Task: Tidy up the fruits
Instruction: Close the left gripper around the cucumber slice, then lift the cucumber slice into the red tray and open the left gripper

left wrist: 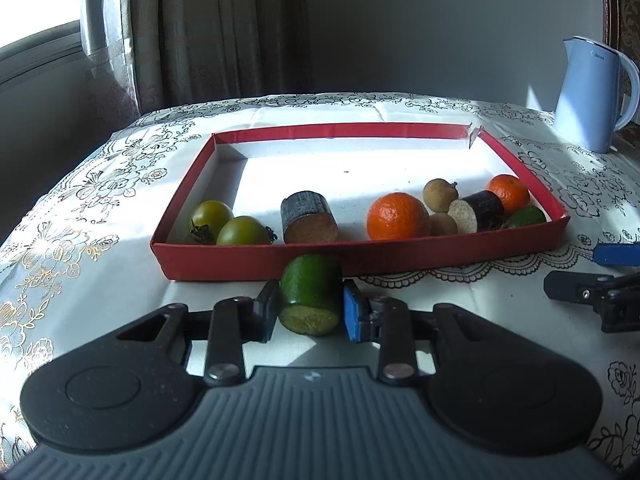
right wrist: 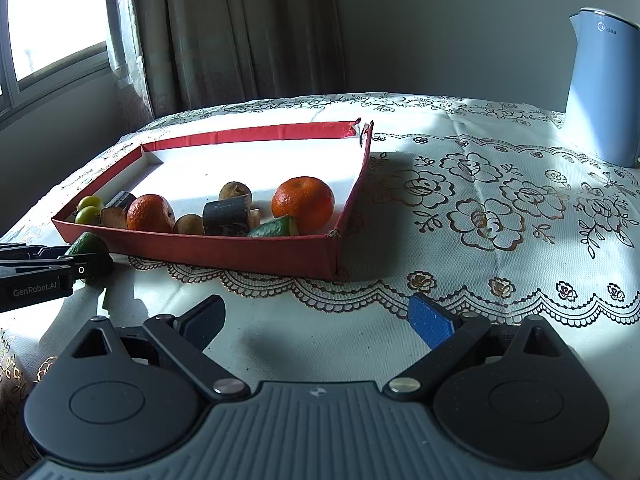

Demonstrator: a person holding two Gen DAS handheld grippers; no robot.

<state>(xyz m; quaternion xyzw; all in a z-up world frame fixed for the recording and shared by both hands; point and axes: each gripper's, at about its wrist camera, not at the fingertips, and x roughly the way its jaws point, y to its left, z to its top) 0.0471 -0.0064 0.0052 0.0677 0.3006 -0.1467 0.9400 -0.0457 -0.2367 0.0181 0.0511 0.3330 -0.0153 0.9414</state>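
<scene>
A cut green cucumber piece (left wrist: 310, 298) lies on the tablecloth just in front of the red box (left wrist: 360, 254). My left gripper (left wrist: 310, 310) is shut on it, one pad on each side. The box holds two green tomatoes (left wrist: 228, 224), two oranges (left wrist: 397, 216), dark sugarcane pieces (left wrist: 308, 216), brown longans (left wrist: 439, 191) and another green piece (left wrist: 526, 216). My right gripper (right wrist: 318, 320) is open and empty over the cloth in front of the box's near right corner (right wrist: 336, 252). The cucumber piece also shows in the right wrist view (right wrist: 86, 246), behind the left gripper.
A light blue kettle (left wrist: 592, 92) stands at the table's back right, also in the right wrist view (right wrist: 604, 88). The lace tablecloth (right wrist: 500, 208) covers the table. Curtains and a window are behind. The right gripper's fingers (left wrist: 592, 288) show at the right edge.
</scene>
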